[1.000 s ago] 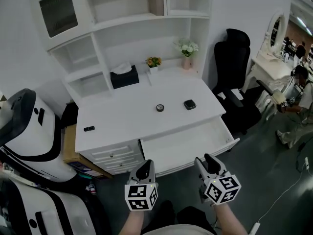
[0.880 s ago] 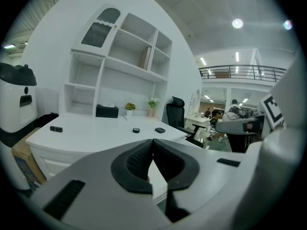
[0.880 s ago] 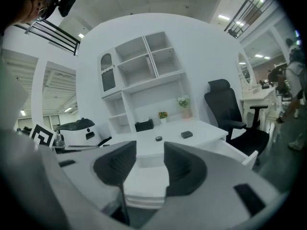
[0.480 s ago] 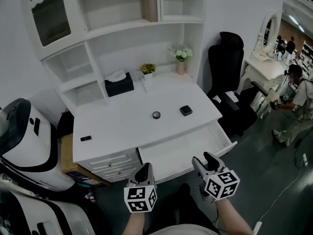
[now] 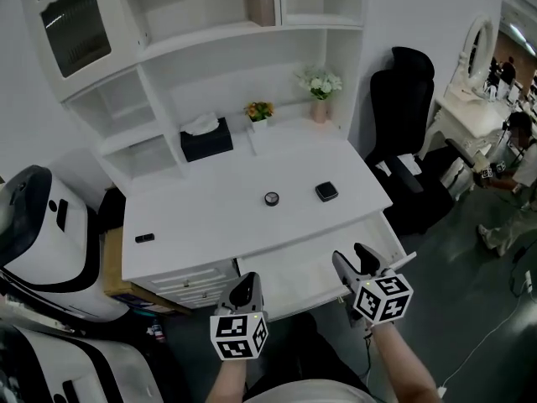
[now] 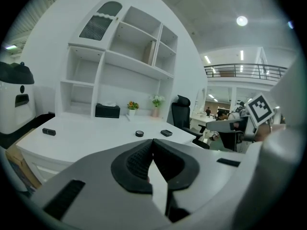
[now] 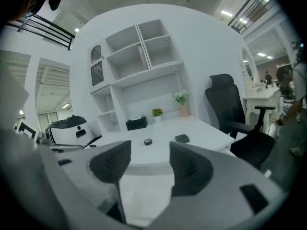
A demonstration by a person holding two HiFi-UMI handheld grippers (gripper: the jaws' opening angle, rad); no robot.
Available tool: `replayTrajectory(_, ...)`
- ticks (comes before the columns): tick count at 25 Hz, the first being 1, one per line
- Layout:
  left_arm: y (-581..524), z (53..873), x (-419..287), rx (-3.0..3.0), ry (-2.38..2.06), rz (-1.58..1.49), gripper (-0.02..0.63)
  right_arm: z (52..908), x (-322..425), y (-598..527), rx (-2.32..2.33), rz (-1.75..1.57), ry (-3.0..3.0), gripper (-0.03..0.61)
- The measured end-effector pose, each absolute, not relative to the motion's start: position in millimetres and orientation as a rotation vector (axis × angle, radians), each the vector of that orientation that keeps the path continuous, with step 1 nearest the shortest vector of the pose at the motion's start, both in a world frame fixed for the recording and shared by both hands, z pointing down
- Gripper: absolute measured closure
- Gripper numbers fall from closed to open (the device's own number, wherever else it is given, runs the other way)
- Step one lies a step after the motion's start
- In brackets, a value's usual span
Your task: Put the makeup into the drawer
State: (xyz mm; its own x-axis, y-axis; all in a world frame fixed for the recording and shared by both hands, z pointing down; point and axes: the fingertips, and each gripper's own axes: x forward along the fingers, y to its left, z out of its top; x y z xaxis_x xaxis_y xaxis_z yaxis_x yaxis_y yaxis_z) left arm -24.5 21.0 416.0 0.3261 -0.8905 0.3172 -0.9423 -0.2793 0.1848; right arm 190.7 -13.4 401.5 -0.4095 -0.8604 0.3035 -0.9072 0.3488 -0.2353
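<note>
both tongs have come closer to the open drawer [image 5: 289,269] than they were a second ago. in the head view the right tongs [image 5: 354,263] now overlap the drawer's front right corner, where before they hung short of it. the left tongs [image 5: 244,289] sit just in front of the drawer's front left end.

we see the left tongs' jaws pressed together in their own view, with nothing between them. the right tongs' jaws stand apart and are opening, and they too are empty. between them we see only the white counter [image 5: 210,217] and the drawer ahead.

the makeup is still on the counter, none of it in the drawer. the round compact [image 5: 272,198] lies near the counter's middle. the square compact [image 5: 326,191] lies a little to its right, apart from it, and both are well back from the tongs. the drawer is pulled out under the counter's right half, and its inside looks bare white.

at the back of the counter stand a black tissue box [image 5: 205,138], a small pot of orange flowers [image 5: 259,110] and a vase of white flowers [image 5: 320,83]. a small black item [image 5: 144,238] lies near the counter's left edge. a black chair [image 5: 409,107] stands to the right of the counter.
</note>
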Motion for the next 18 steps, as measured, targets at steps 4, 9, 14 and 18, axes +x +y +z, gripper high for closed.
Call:
replayTrajectory(4,-6,422,-21,2.226,-1.662,0.233,0.611,411,197,-56,1.605,0.576,-2.47,0.34)
replayTrajectory(9,-42,431,-14,2.176,-1.691,0.266,0.611,427,205,-111,1.552,0.605,-2.458,0.324)
replayTrajectory(14,-73,443,-11,2.111,-1.711,0.292,0.611,440,211,-164,1.508,0.613,-2.458,0.297)
replayTrajectory(18,-94,451,-6,2.071,-1.72,0.305,0.611,450,214,-197,1.479,0.628,-2.445,0.272)
